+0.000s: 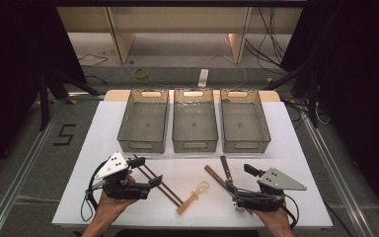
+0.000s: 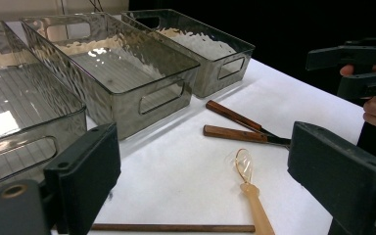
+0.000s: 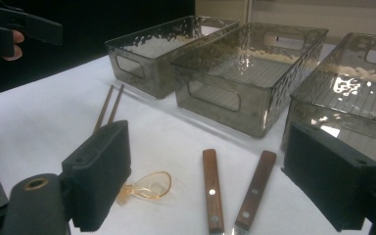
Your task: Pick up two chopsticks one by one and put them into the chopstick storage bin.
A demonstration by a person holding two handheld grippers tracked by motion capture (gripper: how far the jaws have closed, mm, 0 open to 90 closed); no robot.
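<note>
Nothing looks sorted yet: both your tongs, left [image 1: 154,180] and right [image 1: 229,189], gape empty. The small wooden-handled whisk [image 1: 193,196] lies between them on the white table [image 1: 98,128]; three smoky plastic bins [image 1: 193,124] beyond stand empty.

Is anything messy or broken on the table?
Nothing looks broken or spilled. The three bins stand in a neat row with nothing inside them. The chopsticks, the little whisk and the two wooden-handled utensils just lie loose at different angles on the white table, not sorted into bins yet.
</note>
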